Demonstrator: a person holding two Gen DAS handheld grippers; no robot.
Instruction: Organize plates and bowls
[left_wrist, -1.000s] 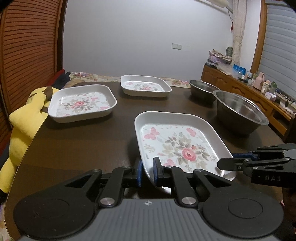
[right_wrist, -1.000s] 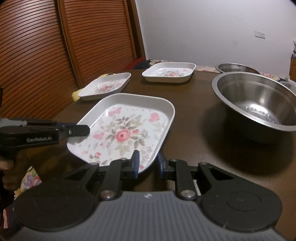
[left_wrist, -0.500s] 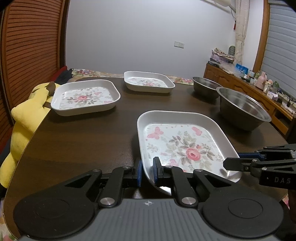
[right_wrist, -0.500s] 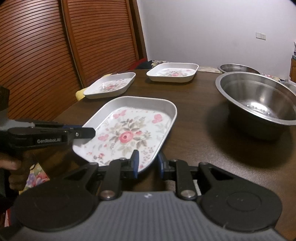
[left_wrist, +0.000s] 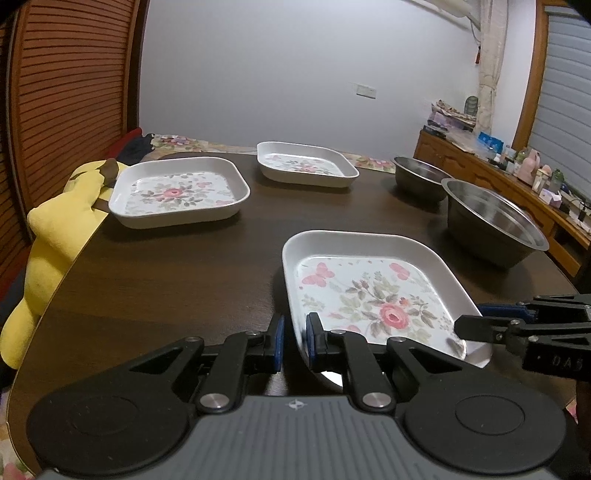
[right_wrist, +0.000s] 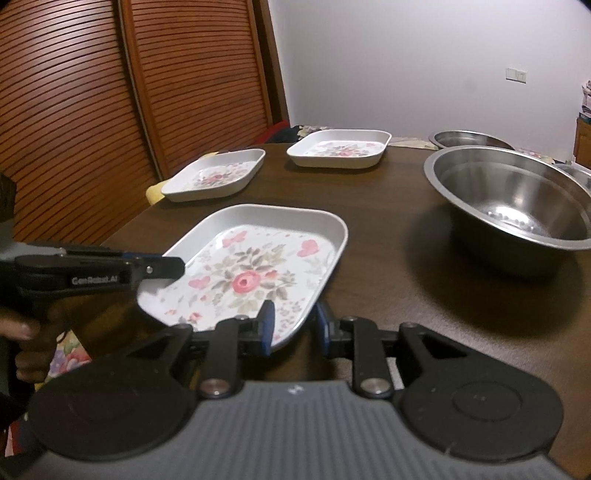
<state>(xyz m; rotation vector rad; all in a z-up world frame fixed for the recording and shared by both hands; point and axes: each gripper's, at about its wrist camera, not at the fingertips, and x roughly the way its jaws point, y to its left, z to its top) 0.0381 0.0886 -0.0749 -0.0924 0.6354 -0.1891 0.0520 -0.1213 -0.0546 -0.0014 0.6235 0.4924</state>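
Observation:
A white floral plate (left_wrist: 369, 291) is held over the near edge of the dark table by both grippers. My left gripper (left_wrist: 293, 341) is shut on the plate's left rim. My right gripper (right_wrist: 291, 326) is shut on its right rim (right_wrist: 306, 310); the plate (right_wrist: 255, 269) looks lifted and slightly tilted. Two more floral plates sit farther back: one at the left (left_wrist: 177, 192) (right_wrist: 216, 177) and one at the far middle (left_wrist: 304, 166) (right_wrist: 340, 147). A large steel bowl (left_wrist: 491, 225) (right_wrist: 513, 199) and a smaller one (left_wrist: 419, 177) (right_wrist: 469, 138) stand at the right.
A yellow plush toy (left_wrist: 55, 229) lies at the table's left edge. Slatted wooden doors (right_wrist: 92, 92) stand to the left. A cluttered sideboard (left_wrist: 517, 166) runs along the right wall. Bare tabletop (left_wrist: 177, 273) lies between the held plate and the left plate.
Both grippers have risen with the plate in their grip; the plate has lifted off the table and the far dishes appear lower and farther in view.

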